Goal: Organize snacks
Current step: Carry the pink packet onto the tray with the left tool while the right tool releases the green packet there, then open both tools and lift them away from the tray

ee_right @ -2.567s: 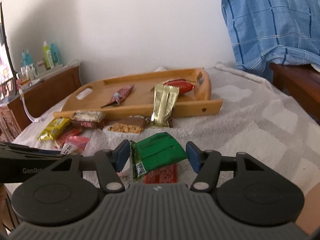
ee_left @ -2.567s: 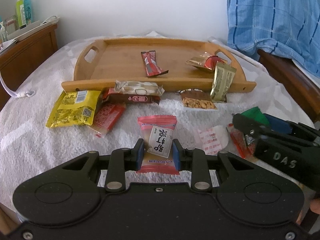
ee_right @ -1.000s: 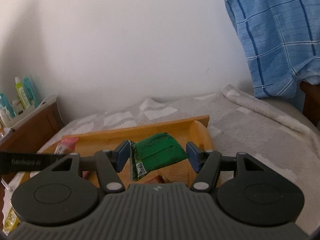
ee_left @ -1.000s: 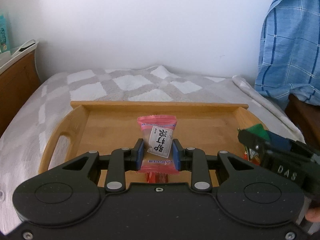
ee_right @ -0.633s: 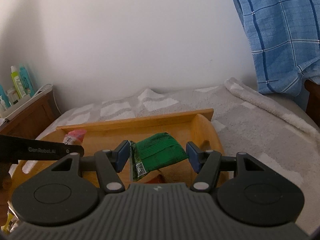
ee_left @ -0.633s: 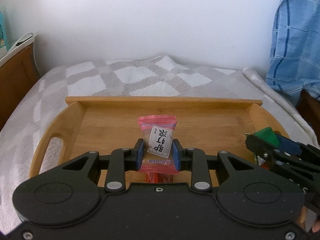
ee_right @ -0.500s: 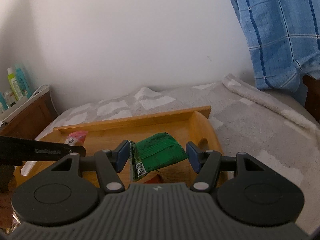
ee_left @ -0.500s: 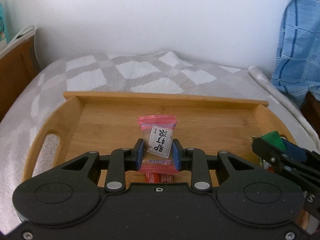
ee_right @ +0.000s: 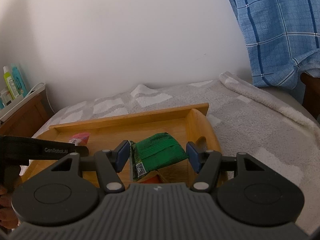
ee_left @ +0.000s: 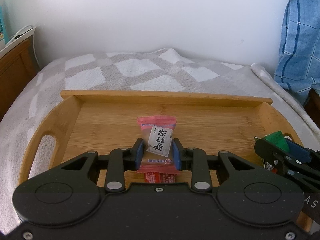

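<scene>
Left wrist view: the left gripper (ee_left: 157, 153) clamps one pink snack packet (ee_left: 157, 138) above the wooden tray (ee_left: 200, 100), over one red wrapper (ee_left: 160, 177); grey-and-white blanket (ee_left: 140, 74) and white wall (ee_left: 160, 16) lie beyond. Right wrist view: the right gripper (ee_right: 158, 156) grasps one green snack packet (ee_right: 160, 152) over the tray's right end, a blue checked cloth (ee_right: 280, 30) hanging at right.

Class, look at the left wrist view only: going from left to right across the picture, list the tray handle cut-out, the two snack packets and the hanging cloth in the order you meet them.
Tray handle cut-out → pink snack packet → green snack packet → blue checked cloth.
</scene>
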{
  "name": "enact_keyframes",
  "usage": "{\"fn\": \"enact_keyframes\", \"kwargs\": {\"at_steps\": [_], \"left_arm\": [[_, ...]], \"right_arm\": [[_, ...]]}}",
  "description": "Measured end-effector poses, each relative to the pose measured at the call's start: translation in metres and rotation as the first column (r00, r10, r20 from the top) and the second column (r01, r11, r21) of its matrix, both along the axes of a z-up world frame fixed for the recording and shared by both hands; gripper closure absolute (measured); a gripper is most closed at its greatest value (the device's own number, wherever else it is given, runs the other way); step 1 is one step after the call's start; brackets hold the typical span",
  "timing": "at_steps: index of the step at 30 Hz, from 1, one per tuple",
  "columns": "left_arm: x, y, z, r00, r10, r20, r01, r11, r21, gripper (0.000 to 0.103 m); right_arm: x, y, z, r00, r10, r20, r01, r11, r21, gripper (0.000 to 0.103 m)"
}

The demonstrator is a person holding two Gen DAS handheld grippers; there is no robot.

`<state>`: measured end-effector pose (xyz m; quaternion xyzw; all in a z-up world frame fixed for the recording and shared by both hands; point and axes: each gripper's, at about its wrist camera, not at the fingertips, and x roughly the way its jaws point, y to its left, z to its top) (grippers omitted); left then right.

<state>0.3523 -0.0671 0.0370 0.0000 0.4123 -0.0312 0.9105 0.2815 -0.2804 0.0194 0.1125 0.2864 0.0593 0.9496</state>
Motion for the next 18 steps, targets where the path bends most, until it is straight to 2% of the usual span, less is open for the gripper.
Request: {"fn": "enact_keyframes", "kwargs": {"at_steps": [8,11,14,18], "left_arm": [[0.0005,-0.0029,-0.0003,1.0,-0.003,0.001,0.003,1.0,0.017,0.07],[-0.0002,-0.0038,-0.0006,1.0,-0.013,-0.001,0.013,1.0,0.024,0.061],[-0.0013,-0.0049,-0.0007,1.0,-0.02,-0.003,0.02,0.999,0.041,0.054],[-0.0027,-0.0048,0.0013,1.0,-0.012,0.002,0.011,0.998,0.058,0.044]], "right_arm": [[0.0003,0.0,0.0007,1.0,0.002,-0.006,-0.002,1.0,-0.002,0.036],[0.0002,-0.0002,0.0007,1.0,0.003,-0.003,-0.003,1.0,0.005,0.034],[0.0004,-0.0008,0.0008,1.0,0.007,-0.002,-0.007,1.0,0.015,0.026],[-0.0021,-0.0011,0.0017,1.0,0.007,0.014,-0.007,1.0,0.022,0.023]]}}
